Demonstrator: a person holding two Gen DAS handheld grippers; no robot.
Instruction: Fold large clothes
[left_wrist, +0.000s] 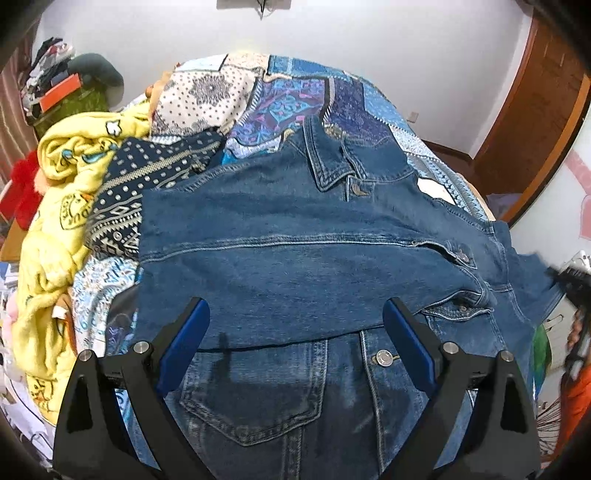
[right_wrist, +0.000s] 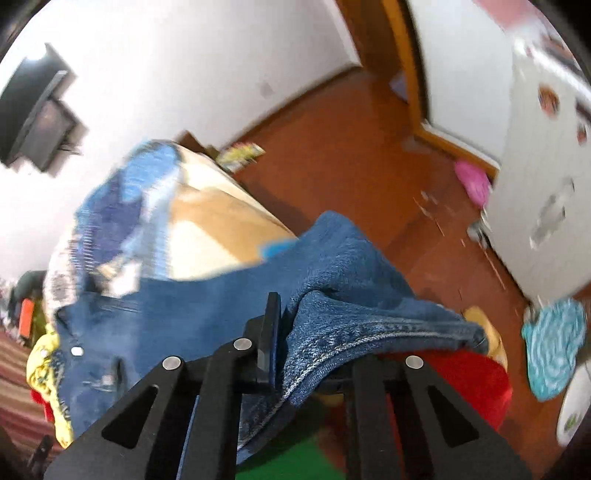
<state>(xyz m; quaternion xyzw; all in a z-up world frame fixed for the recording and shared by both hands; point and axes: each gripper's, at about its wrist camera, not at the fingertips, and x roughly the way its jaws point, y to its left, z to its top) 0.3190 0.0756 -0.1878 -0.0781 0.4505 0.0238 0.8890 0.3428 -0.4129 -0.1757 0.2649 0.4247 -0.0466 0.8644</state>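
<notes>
Right hand-held gripper (right_wrist: 284, 354) pinches denim jacket (right_wrist: 207, 306) sleeve.

Left wrist cam: looks steeply down along its claw (left_wrist: 295, 339), close over the denim jacket (left_wrist: 295, 240) on the bed (left_wrist: 295, 96), far wall behind. Right wrist cam: same downward tilt, at the bed's edge, facing floor (right_wrist: 332, 155) and doorway, blurred. Overlap: the jacket (right_wrist: 207, 306), bedspread, yellow blanket (left_wrist: 59, 206).
</notes>
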